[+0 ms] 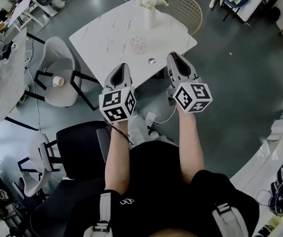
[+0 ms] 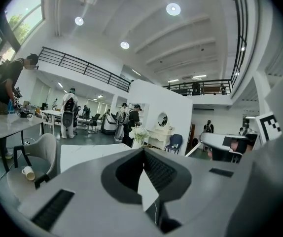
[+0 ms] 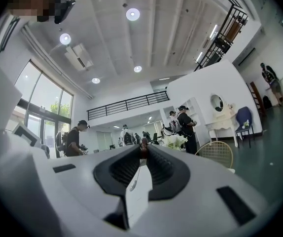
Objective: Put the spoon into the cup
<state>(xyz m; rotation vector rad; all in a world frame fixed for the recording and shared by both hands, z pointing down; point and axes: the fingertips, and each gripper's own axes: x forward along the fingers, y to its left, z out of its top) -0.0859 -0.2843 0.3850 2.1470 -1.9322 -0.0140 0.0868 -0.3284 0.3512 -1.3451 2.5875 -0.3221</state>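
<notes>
A white marble table (image 1: 107,38) stands ahead of me. On it are a pinkish patterned cup (image 1: 138,44) and, nearer its front edge, a small metal spoon (image 1: 152,61). Both grippers hover side by side at that front edge, pointing level toward the table. My left gripper (image 1: 121,66) has its tips together (image 2: 144,151) with nothing in them. My right gripper (image 1: 173,55) holds nothing, and its jaws stand a narrow slit apart (image 3: 143,147). Through that slit I see the spoon (image 3: 133,185) lying on the table and the reddish cup (image 3: 142,151) beyond it.
A white vase of flowers (image 1: 150,9) stands at the table's far side, with a gold wire chair (image 1: 183,9) behind it. A grey chair (image 1: 62,73) left of the table carries a paper cup (image 1: 57,81). A black chair (image 1: 80,147) is by my left leg. Several people stand far off.
</notes>
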